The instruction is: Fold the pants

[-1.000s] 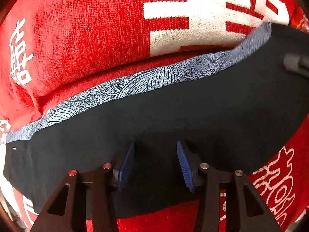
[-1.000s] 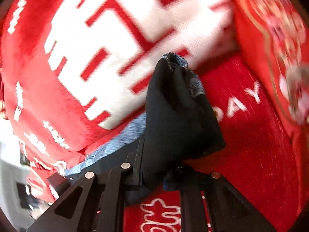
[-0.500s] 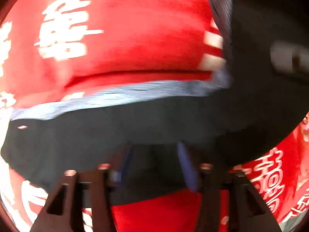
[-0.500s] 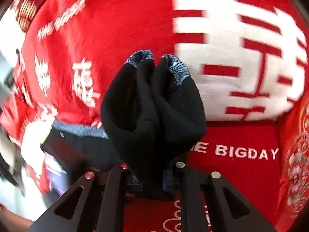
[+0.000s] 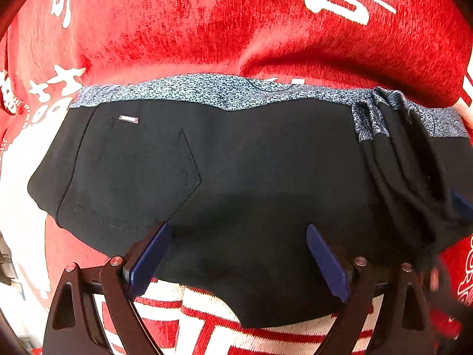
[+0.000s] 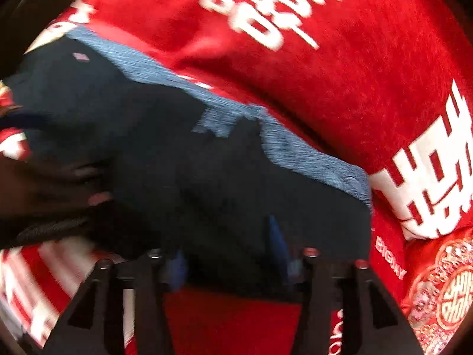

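Note:
Black pants (image 5: 236,177) with a blue-grey patterned side stripe (image 5: 221,88) lie folded on a red blanket, back pocket at the left. My left gripper (image 5: 236,254) is open, its blue pads spread wide over the near edge of the pants. A bunched fold of the pants (image 5: 408,171) sits at the right end. In the blurred right wrist view the pants (image 6: 207,162) fill the middle. My right gripper (image 6: 227,254) is open over their near edge and holds nothing.
The red blanket (image 5: 207,23) with large white characters covers the whole surface, with a raised ridge behind the pants. It also shows in the right wrist view (image 6: 354,59). A patterned red cushion (image 6: 443,295) lies at the right.
My right gripper has laid the bunched pant end down onto the rest of the pants and opened. My left gripper has opened wider and shifted left along the pants.

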The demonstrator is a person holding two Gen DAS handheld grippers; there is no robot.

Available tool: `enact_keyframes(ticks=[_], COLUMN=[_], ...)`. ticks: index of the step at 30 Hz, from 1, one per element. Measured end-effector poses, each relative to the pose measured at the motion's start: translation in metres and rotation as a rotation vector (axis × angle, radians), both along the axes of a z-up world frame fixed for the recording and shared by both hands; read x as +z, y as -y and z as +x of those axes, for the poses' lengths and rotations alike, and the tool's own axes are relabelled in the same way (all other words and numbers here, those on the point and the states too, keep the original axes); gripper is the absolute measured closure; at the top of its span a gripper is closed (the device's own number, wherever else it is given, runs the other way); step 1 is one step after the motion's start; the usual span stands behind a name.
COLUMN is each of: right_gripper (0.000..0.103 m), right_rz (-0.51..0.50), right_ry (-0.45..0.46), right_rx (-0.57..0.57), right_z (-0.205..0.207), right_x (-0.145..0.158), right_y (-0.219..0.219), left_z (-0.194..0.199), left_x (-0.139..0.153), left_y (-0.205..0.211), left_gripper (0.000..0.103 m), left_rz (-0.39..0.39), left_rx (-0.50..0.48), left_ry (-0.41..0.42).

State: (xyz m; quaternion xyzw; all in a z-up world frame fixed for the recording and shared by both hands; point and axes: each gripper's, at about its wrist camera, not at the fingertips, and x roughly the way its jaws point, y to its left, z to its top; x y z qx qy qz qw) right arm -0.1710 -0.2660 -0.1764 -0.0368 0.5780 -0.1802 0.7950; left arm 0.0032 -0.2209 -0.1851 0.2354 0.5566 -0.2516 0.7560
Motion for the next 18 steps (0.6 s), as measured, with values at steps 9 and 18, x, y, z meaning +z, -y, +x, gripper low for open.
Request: enact_keyframes(ticks=[9,18], right_gripper=[0.045,0.097], right_rz=[0.006,0.093], right_ry=[0.046,-0.005], right_rx=[0.036,0.037], right_z=[-0.006,0.023], right_x=[0.029,0.01], right_y=[0.024,0.036], left_z=[0.004,0.002], left_x=[0.008,0.003], left_y=[0.019,0.014], left_gripper=[0.01,0.009], left_rz=[-0.02,-0.04], left_rx=[-0.022,0.01], left_ry=[-0.025,-0.058])
